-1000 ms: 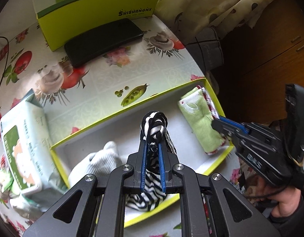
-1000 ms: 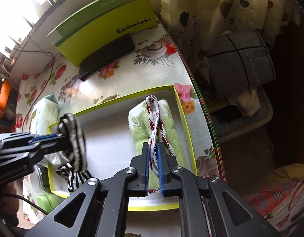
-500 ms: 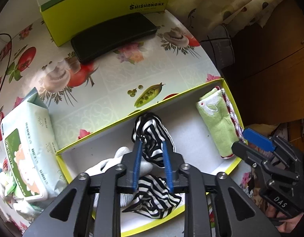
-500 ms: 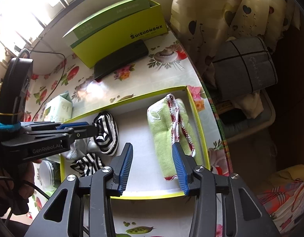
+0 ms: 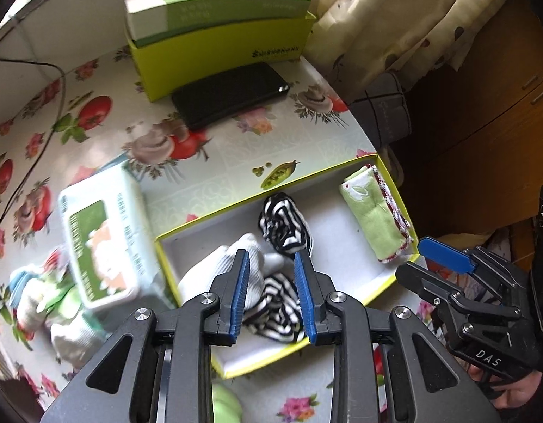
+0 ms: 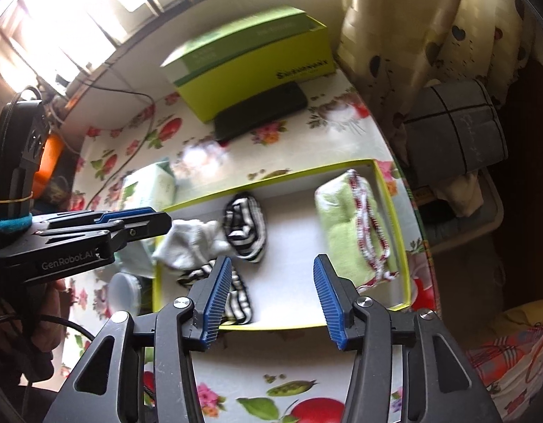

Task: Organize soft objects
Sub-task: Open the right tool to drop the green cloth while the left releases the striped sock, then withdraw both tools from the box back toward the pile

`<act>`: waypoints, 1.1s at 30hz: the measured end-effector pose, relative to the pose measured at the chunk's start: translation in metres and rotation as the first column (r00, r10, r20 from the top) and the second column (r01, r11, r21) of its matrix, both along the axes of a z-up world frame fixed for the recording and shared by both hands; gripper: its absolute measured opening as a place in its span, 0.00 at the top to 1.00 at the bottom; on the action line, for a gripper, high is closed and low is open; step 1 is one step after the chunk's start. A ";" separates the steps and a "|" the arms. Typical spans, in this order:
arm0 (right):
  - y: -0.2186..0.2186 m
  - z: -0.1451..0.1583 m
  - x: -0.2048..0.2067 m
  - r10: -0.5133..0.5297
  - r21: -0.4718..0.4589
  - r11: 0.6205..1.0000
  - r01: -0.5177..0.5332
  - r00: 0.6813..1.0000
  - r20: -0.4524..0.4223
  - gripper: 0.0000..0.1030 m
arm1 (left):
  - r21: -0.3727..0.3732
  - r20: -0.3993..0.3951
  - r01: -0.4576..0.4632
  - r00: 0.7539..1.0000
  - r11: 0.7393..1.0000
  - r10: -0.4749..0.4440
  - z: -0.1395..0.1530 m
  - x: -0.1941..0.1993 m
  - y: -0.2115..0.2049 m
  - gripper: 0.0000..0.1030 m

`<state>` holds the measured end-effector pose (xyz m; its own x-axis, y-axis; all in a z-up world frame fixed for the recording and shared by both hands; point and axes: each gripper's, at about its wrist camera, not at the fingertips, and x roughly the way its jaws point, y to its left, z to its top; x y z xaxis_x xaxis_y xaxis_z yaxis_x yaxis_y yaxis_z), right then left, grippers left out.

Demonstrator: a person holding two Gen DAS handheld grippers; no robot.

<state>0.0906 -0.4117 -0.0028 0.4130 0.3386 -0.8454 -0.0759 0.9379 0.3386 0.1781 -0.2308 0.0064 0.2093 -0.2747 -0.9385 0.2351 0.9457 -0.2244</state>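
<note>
At the counter's (image 5: 95, 162) left edge lies a pack of wipes (image 5: 98, 243), just beside the shallow yellow-rimmed box (image 5: 317, 176). In the box's left end a white sock (image 5: 218, 268) rests against a black-and-white striped sock (image 5: 283, 225). The left gripper (image 5: 271, 292) hangs above them, jaws just opened and apart, nothing between them. At the box's right end lies a folded green cloth (image 6: 345, 225) with a red-and-white edge. The right gripper (image 6: 271, 296) hangs over the box's bare middle, jaws just opened wide and empty. Along the counter's far edge a black phone (image 5: 229, 95) leans against a green carton (image 5: 215, 35).
</note>
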 end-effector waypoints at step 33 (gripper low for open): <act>0.135 0.035 -0.032 0.293 -0.020 0.956 -0.293 0.956 -0.003 0.52 | -0.012 0.051 -0.217 0.975 0.976 0.217 0.026 -0.083 0.126 0.73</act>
